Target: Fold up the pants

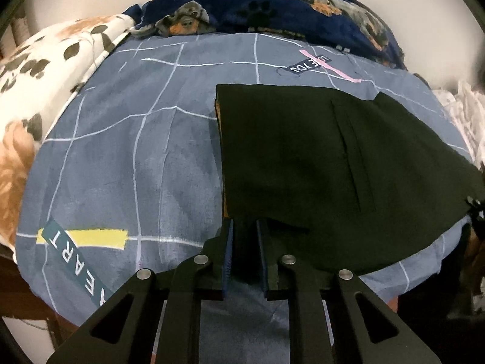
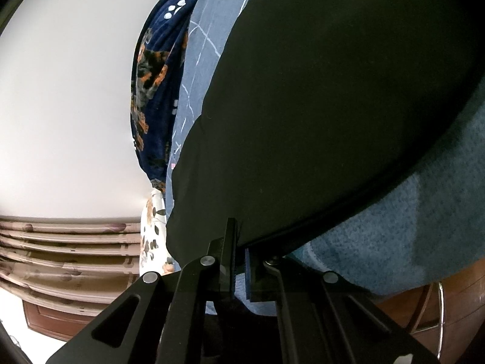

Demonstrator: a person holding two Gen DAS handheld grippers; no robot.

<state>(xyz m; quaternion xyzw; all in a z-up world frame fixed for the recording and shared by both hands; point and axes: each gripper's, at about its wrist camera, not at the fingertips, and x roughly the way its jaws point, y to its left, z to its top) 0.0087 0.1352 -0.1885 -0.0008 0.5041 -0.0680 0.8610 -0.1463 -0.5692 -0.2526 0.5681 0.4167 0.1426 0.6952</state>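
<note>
Black pants [image 1: 318, 157] lie folded on the blue grid-patterned bedsheet [image 1: 121, 151], with a pocket seam showing on top. My left gripper [image 1: 245, 227] is at the near left corner of the pants, its jaws closed on the fabric edge. In the right wrist view the pants [image 2: 318, 106] fill most of the frame, seen close and tilted. My right gripper [image 2: 241, 242] is shut on their near edge.
A navy dog-print blanket [image 1: 272, 9] lies at the far end of the bed. A white floral pillow [image 1: 45, 69] is at the left. A blue towel-like cloth [image 2: 409, 227] hangs at the right, with brown wooden furniture [image 2: 60, 312] below.
</note>
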